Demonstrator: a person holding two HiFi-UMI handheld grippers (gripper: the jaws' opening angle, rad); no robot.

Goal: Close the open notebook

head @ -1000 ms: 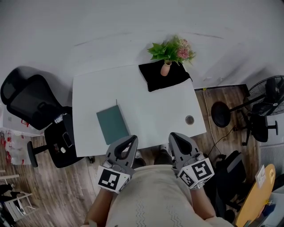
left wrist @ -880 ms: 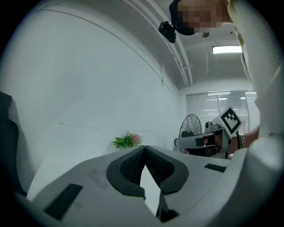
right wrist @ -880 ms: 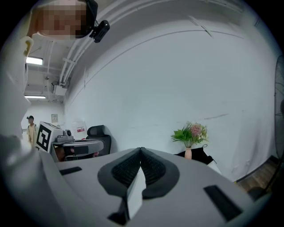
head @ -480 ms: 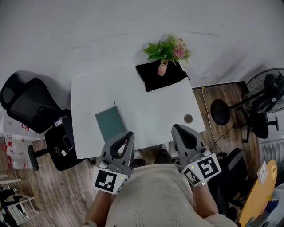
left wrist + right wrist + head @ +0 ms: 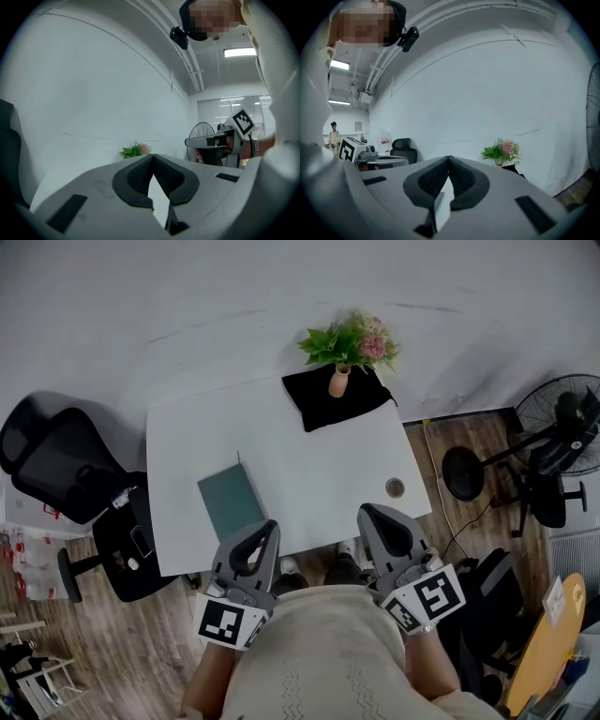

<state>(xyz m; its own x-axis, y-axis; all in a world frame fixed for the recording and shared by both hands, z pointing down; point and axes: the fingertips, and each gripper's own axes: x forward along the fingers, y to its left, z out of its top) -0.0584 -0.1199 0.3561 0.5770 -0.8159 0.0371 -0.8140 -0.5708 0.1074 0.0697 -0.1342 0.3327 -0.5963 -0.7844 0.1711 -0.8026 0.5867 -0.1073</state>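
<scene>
No legible words, numbers or brands; only square coded markers (image 5: 226,622) on two cubes (image 5: 427,601).

The white rectangular table (image 5: 319,465) has a smooth, matt top. On its near left part, the closed teal notebook (image 5: 232,503) shows a plain matt cover. At the table's far edge a black cloth (image 5: 319,407), dull and slightly rumpled, lies under a small peach vase (image 5: 338,382) with a matt surface. Around the table, the floor (image 5: 103,634) shows grey-brown wood-grain planks. At the table's near edge, the left gripper (image 5: 268,527) and right gripper (image 5: 367,512) have matt grey plastic shells. Their black pads (image 5: 136,176) look finely ribbed and rubbery. The person's cream sweater (image 5: 319,662) is knitted cloth.
</scene>
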